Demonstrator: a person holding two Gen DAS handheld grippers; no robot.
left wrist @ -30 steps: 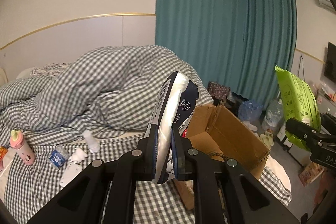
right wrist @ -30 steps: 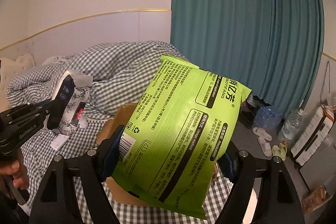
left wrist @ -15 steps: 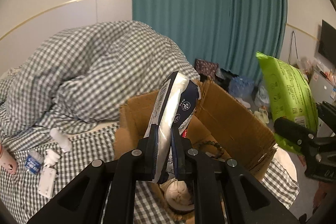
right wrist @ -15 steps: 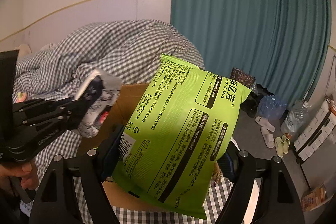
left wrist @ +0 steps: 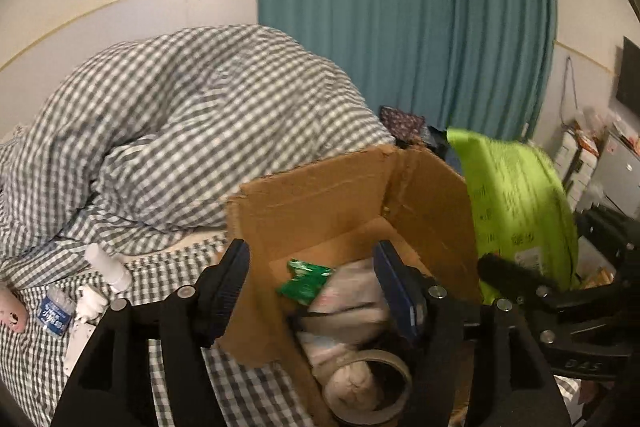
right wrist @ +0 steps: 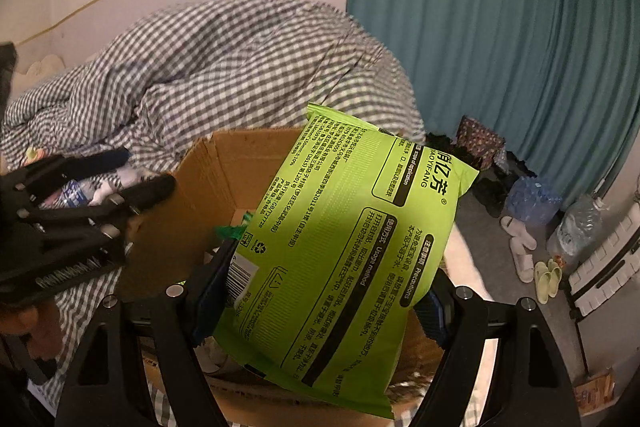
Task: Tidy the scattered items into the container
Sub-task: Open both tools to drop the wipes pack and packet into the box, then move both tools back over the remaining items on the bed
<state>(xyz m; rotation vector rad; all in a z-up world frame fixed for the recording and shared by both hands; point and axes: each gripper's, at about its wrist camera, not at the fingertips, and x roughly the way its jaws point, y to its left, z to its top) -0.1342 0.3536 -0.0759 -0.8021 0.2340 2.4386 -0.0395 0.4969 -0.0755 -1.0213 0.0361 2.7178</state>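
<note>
An open cardboard box stands on the checked bed. My left gripper hangs over it. Its jaws are opening and nothing is pressed between them. Below them a white and navy packet lies blurred inside the box, beside a small green wrapper and a tape roll. My right gripper is shut on a large lime-green wipes pack, held tilted above the box's right side.
A heaped checked duvet lies behind the box. On the sheet at left are a white bottle, a small blue-labelled bottle and a pink item. Slippers and water bottles sit on the floor at right.
The left jaws have opened and the white and navy packet has dropped into the box. Both grippers came down closer to the box; the right still grips the green pack.
</note>
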